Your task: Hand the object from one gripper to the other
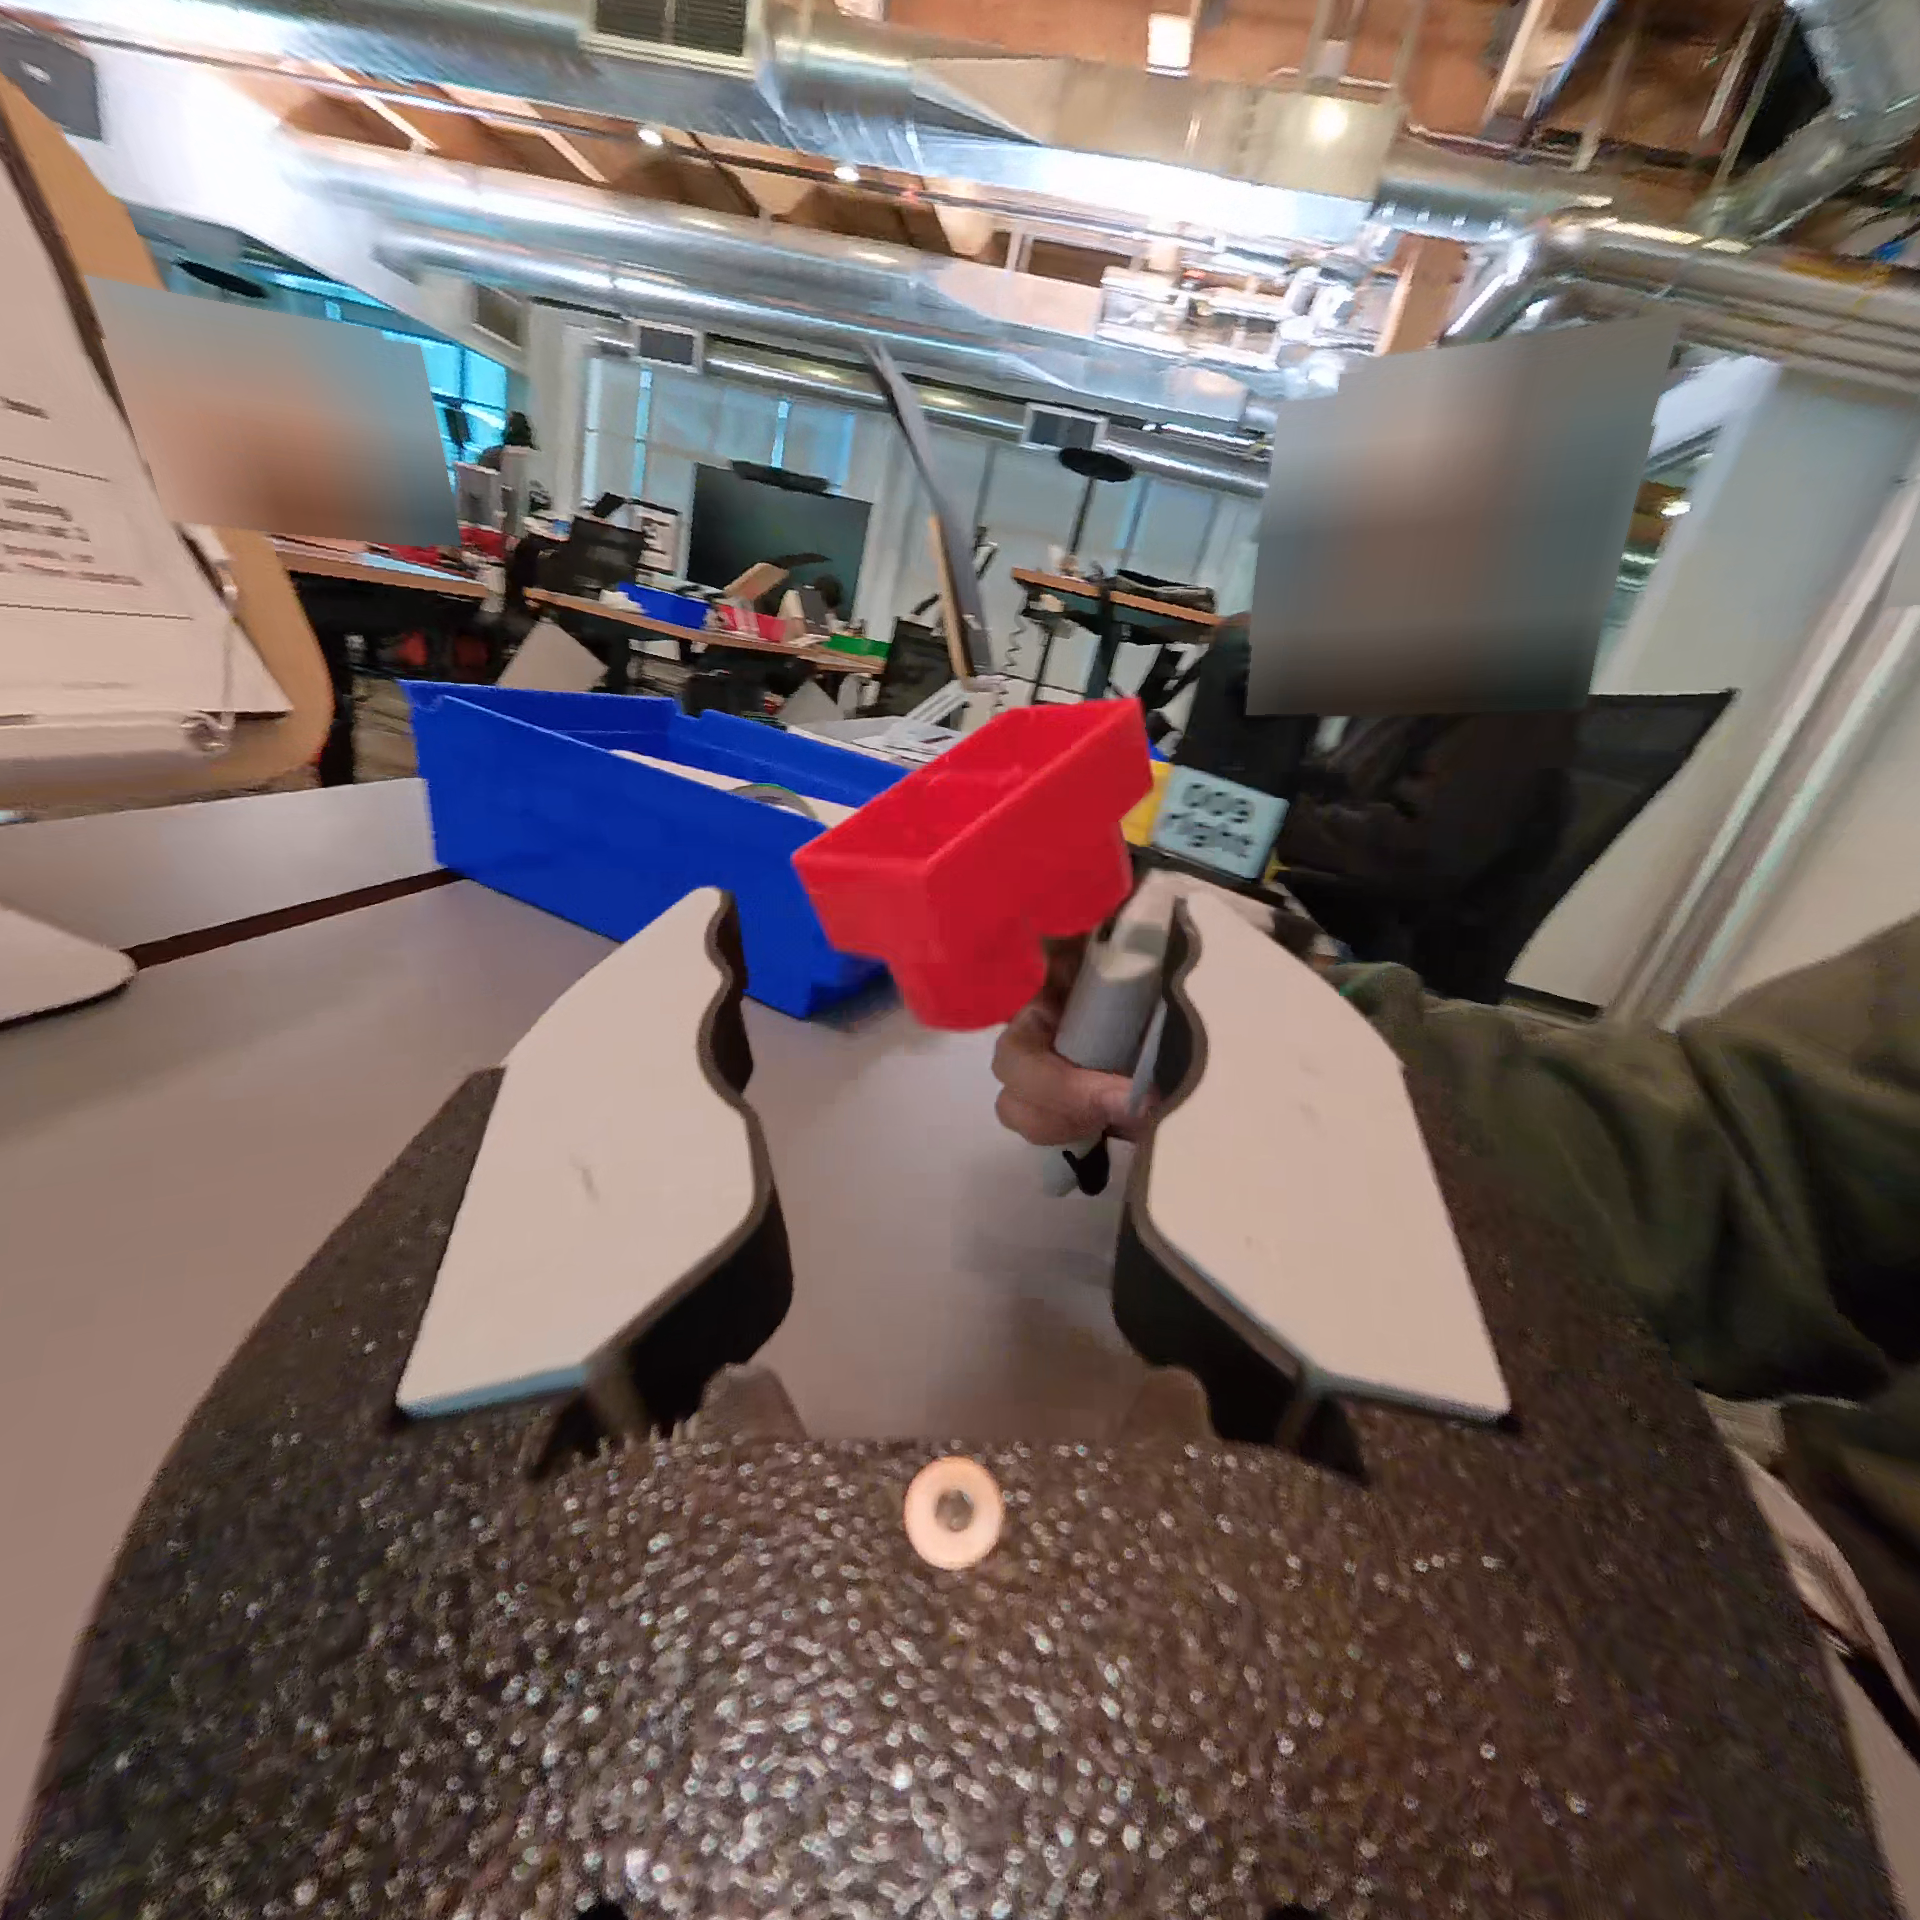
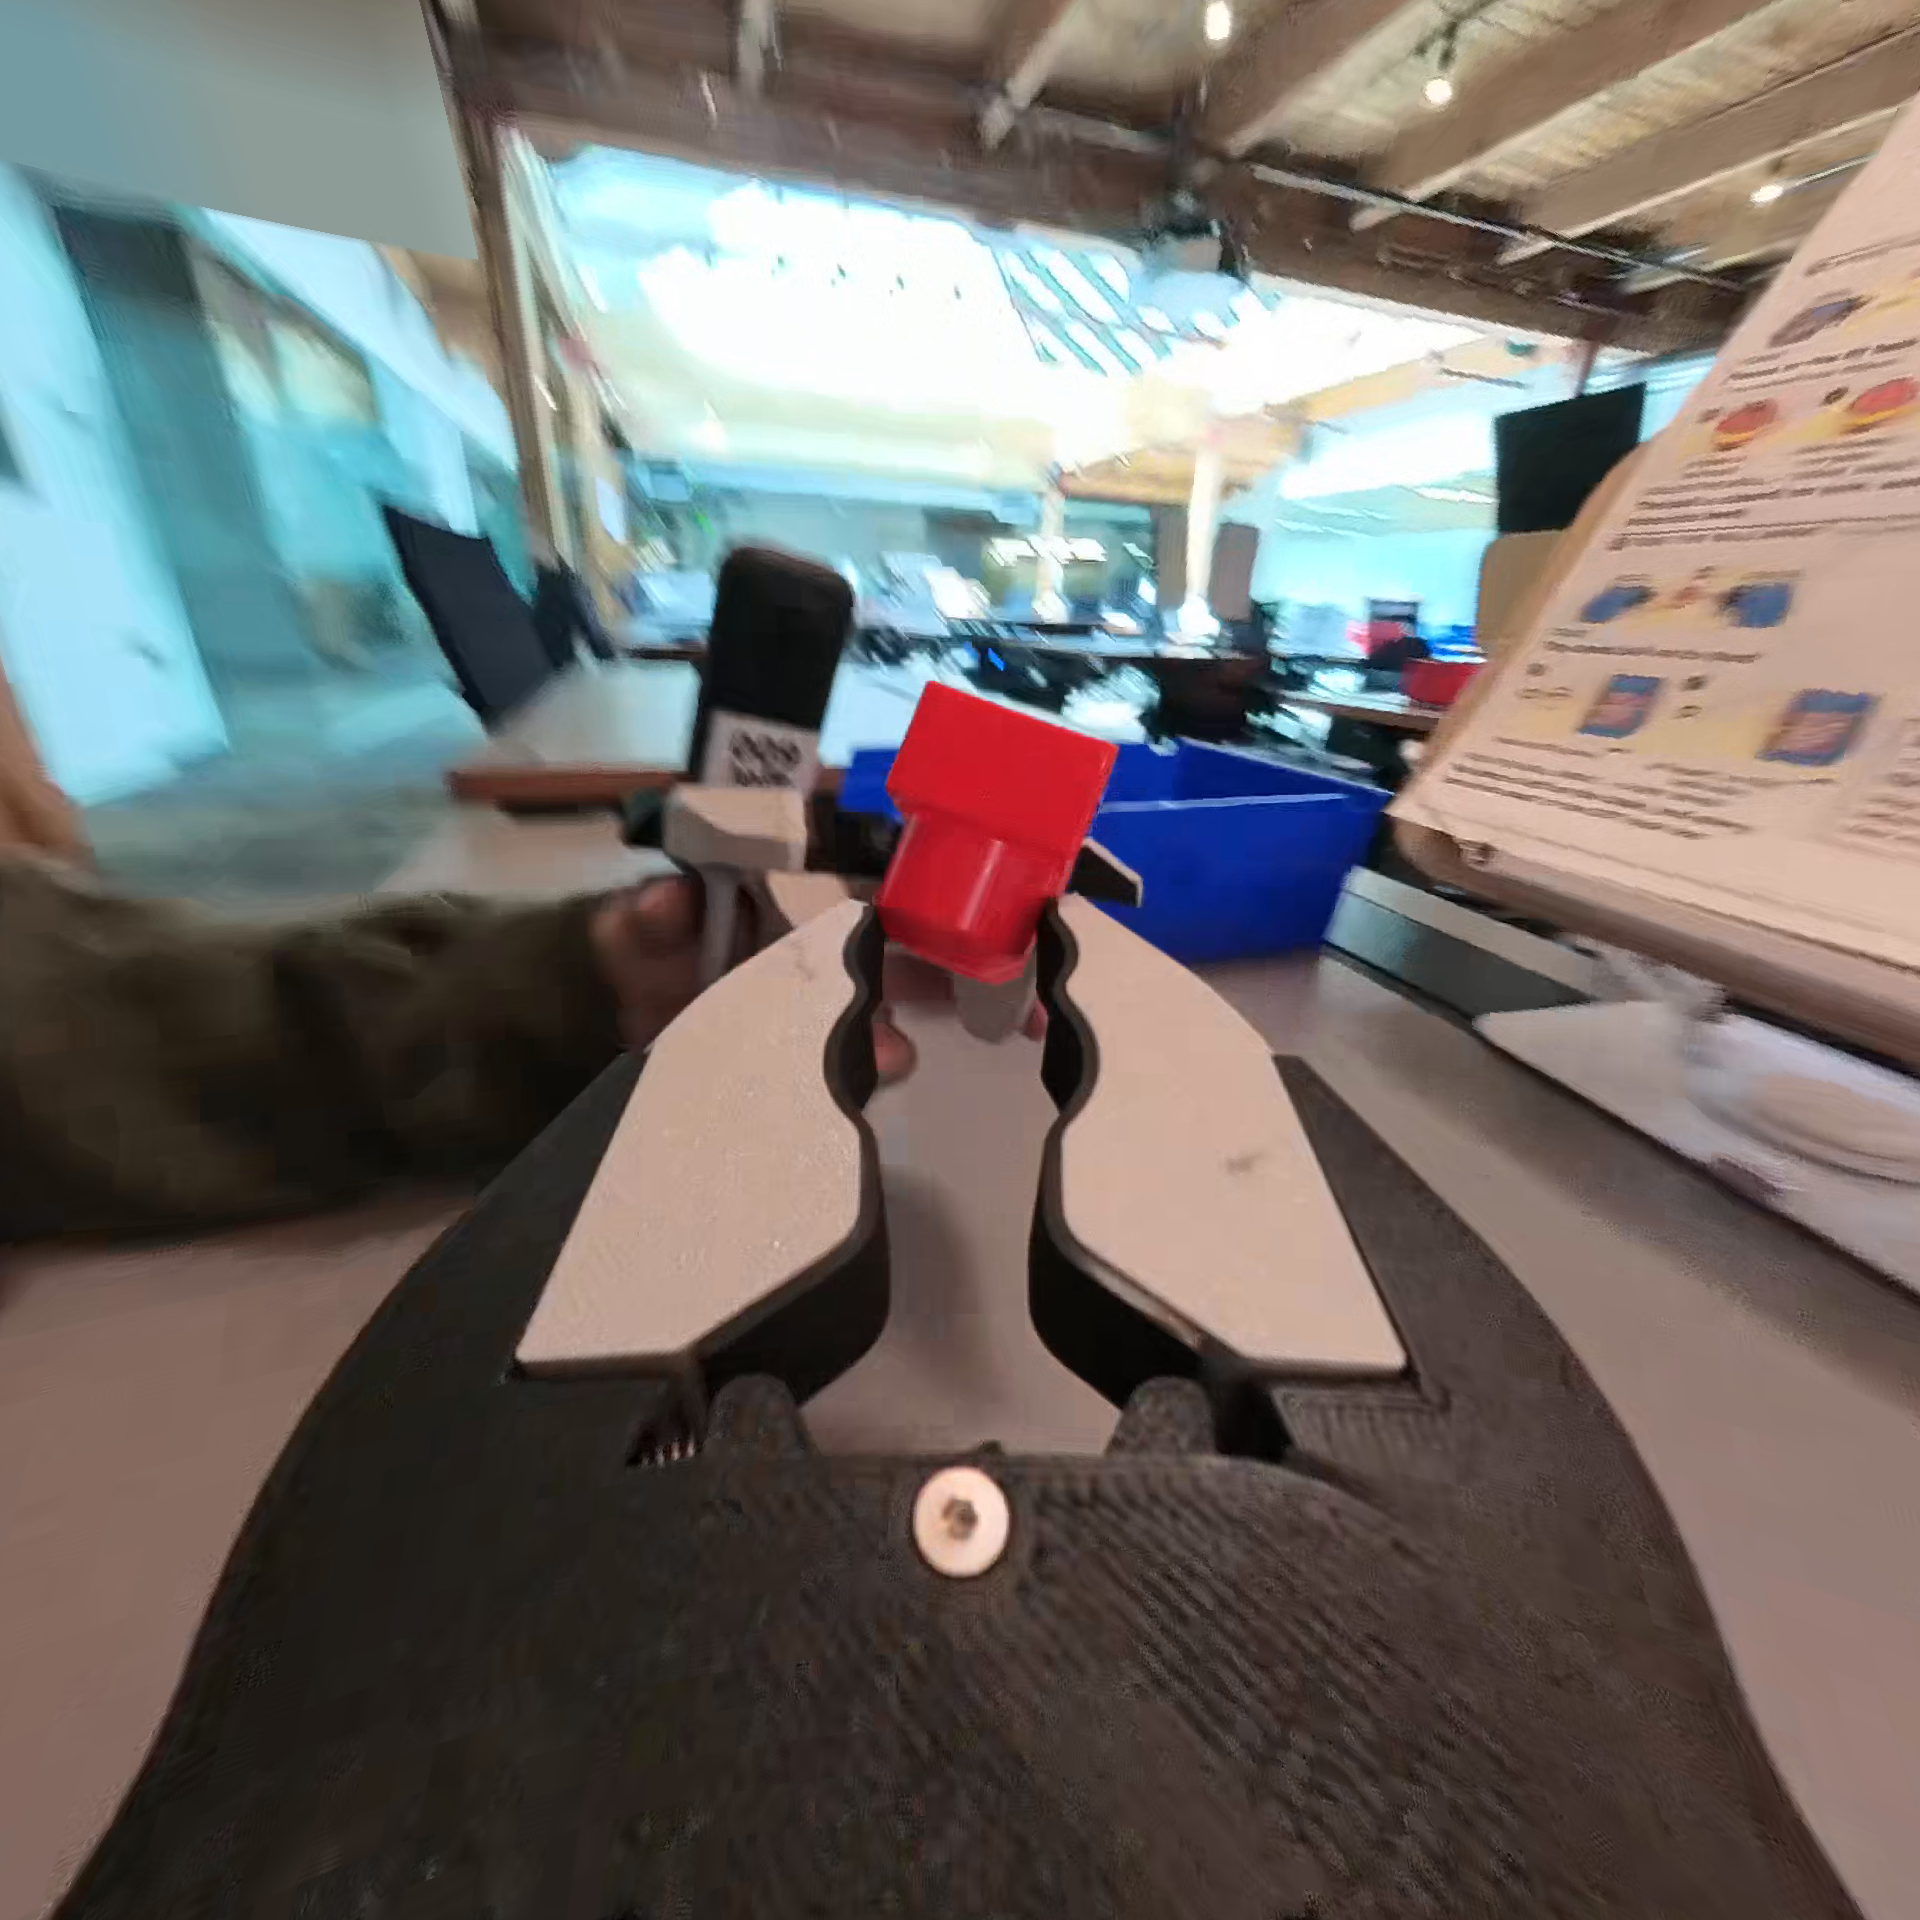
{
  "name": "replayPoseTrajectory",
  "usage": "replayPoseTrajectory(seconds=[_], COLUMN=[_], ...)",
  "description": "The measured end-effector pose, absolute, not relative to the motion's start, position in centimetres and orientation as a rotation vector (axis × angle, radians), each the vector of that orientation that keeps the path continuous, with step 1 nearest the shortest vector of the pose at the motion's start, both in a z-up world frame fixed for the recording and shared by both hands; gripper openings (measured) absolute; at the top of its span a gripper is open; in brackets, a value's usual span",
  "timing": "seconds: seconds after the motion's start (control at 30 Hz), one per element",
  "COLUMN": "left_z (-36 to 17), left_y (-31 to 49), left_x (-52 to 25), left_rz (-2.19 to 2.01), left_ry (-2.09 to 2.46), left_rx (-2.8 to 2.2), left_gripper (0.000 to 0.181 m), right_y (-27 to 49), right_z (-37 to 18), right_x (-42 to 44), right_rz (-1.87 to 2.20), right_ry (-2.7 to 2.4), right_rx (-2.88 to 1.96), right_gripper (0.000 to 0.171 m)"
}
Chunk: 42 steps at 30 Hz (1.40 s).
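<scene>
A red plastic block (image 1: 977,862) with a boxy top and a rounded stem is held in the air over the grey table (image 1: 260,1091). My right gripper (image 2: 956,920) is shut on its stem (image 2: 961,894). In the left wrist view that gripper's grey fingers (image 1: 1112,997) rise from below right, with a hand under them. My left gripper (image 1: 951,914) is open wide, and the block sits at its fingertips, nearer the right one. In the right wrist view the left gripper's fingers (image 2: 732,826) stand on either side of the block, apart from it.
A blue bin (image 1: 623,821) stands on the table just behind the block; it also shows in the right wrist view (image 2: 1226,852). A propped sheet of printed paper (image 2: 1714,623) stands at the table's edge. Green sleeves (image 1: 1662,1143) reach in from the sides.
</scene>
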<state>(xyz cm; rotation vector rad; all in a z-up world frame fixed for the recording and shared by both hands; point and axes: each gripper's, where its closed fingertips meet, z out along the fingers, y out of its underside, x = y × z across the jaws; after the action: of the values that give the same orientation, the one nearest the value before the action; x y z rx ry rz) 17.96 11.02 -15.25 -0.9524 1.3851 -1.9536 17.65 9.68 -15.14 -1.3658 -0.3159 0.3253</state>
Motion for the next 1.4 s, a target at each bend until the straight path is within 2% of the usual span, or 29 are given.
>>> replayPoseTrajectory(seconds=[0.03,0.07,0.13,0.2,0.33,0.4,0.57,0.67,0.73,0.93,1.13,1.4], left_z=[-15.0,-14.7,-14.1,-14.0,-14.1,-14.6,-15.7,-16.3,-16.6,-17.2,-17.8,-16.2], left_y=[10.7,10.4,10.3,10.3,10.8,11.8,13.7,14.3,14.5,12.2,12.1,11.3], left_x=[17.4,16.8,16.3,16.1,16.3,17.2,19.1,20.0,20.4,21.2,21.4,20.6], left_rz=[-2.011,-2.079,-2.170,-2.206,-2.165,-2.039,-1.813,-1.685,-1.625,-1.590,-1.645,-1.830], left_ry=[1.403,1.413,1.393,1.398,1.394,1.365,1.240,1.172,1.100,1.091,1.042,1.096], left_rx=[-0.922,-0.886,-0.871,-0.862,-0.876,-0.944,-1.098,-1.161,-1.200,-1.248,-1.324,-1.185], left_gripper=[0.066,0.059,0.057,0.039,0.037,0.037,0.037,0.037,0.037,0.037,0.037,0.036], right_y=[9.3,8.9,8.4,8.4,8.8,9.6,10.8,11.0,11.4,11.9,11.9,11.8], right_z=[-14.7,-14.3,-14.0,-14.3,-15.0,-15.5,-16.6,-16.7,-17.2,-17.9,-18.6,-18.0], right_x=[17.5,17.2,16.9,16.3,16.2,17.7,20.5,21.5,22.0,22.3,22.7,22.5], right_rz=[0.432,0.528,0.595,0.633,0.619,0.495,0.060,-0.171,-0.295,-0.514,-0.487,-0.195], right_ry=[-0.300,-0.303,-0.310,-0.344,-0.335,-0.260,-0.195,-0.187,-0.187,-0.180,-0.151,-0.122], right_rx=[-1.332,-1.307,-1.271,-1.290,-1.333,-1.362,-1.400,-1.437,-1.479,-1.532,-1.583,-1.561], right_gripper=[0.028,0.028,0.028,0.029,0.028,0.028,0.054,0.055,0.068,0.071,0.068,0.067])
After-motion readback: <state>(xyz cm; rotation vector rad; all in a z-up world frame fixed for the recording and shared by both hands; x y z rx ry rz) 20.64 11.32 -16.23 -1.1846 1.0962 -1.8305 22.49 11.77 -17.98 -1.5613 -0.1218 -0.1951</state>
